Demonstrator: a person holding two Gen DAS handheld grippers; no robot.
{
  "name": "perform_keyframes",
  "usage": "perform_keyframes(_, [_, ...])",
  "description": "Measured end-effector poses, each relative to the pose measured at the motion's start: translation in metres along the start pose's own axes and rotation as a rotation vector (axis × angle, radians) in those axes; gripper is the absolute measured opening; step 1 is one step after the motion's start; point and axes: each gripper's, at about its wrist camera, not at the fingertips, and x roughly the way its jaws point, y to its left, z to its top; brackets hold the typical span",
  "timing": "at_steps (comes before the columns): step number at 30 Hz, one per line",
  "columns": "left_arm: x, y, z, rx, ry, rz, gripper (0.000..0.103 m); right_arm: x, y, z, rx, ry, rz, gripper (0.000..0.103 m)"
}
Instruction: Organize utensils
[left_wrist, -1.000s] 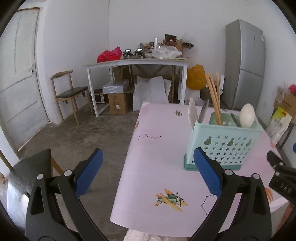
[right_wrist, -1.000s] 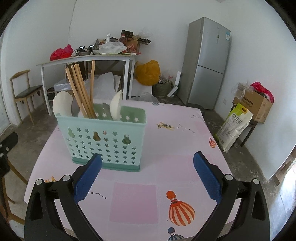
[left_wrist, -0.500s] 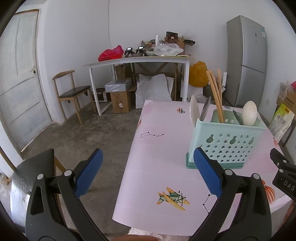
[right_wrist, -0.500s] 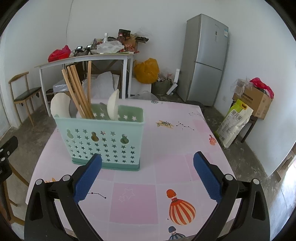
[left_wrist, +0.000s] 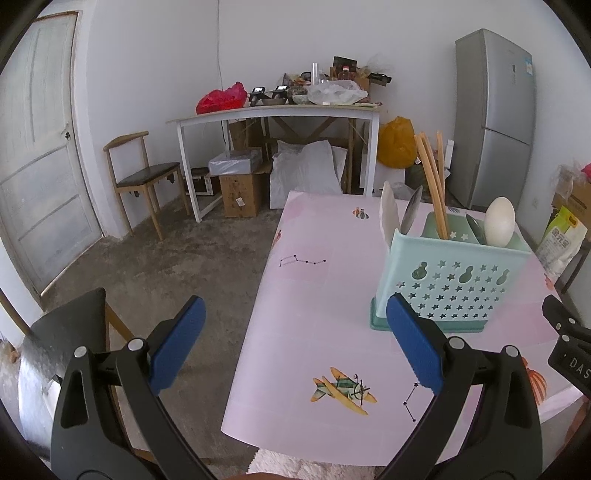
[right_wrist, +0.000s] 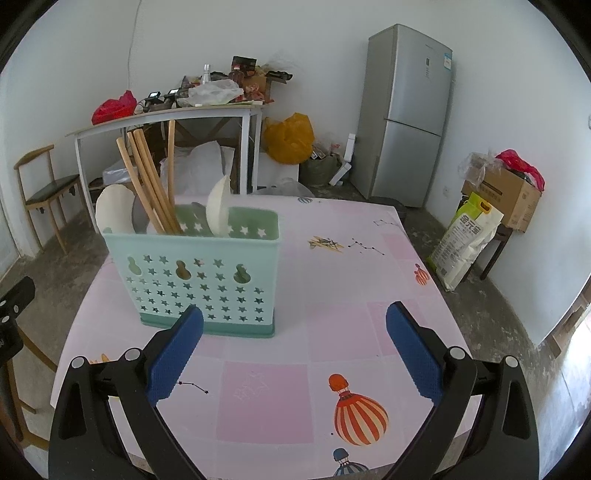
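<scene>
1. The left gripper (left_wrist: 295, 345) is spread wide and holds nothing; the utensil basket (left_wrist: 454, 286) stands ahead, behind its right finger.
2. The right gripper (right_wrist: 294, 350) also gapes empty, the basket ahead-left on the pink table (right_wrist: 332, 295).
3. Chopsticks (right_wrist: 149, 186) and what look like white spoons (right_wrist: 218, 210) stand inside.

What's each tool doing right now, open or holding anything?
Left tool: open, holding nothing, beside the table edge.
Right tool: open, holding nothing, above the table in front of the utensil caddy.
</scene>
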Motion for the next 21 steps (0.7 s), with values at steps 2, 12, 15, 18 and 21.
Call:
perform_keyframes(2, [-0.0003, -0.0006, -0.0001, -0.001, 0.001, 0.000, 0.095, 0.0001, -0.0002, 0.0001, -0.001, 0.000, 0.000, 0.096])
perform_keyframes(12, [-0.0004, -0.0004, -0.0002, -0.001, 0.001, 0.000, 0.094, 0.0004, -0.0009, -0.0001, -0.003, -0.001, 0.000, 0.096])
perform_keyframes(15, [-0.0007, -0.0001, -0.0003, -0.002, -0.002, 0.001, 0.095, 0.0003, -0.0007, 0.0001, -0.003, 0.000, 0.000, 0.096])
perform_keyframes(18, [0.0000, 0.0022, -0.0001, -0.002, -0.004, 0.001, 0.095, -0.0001, -0.0004, -0.0001, -0.004, -0.002, -0.001, 0.096])
perform_keyframes(21, [-0.0002, 0.0042, 0.0005, -0.001, -0.005, 0.003, 0.095, -0.0013, -0.0009, 0.0009, -0.007, -0.004, 0.000, 0.096])
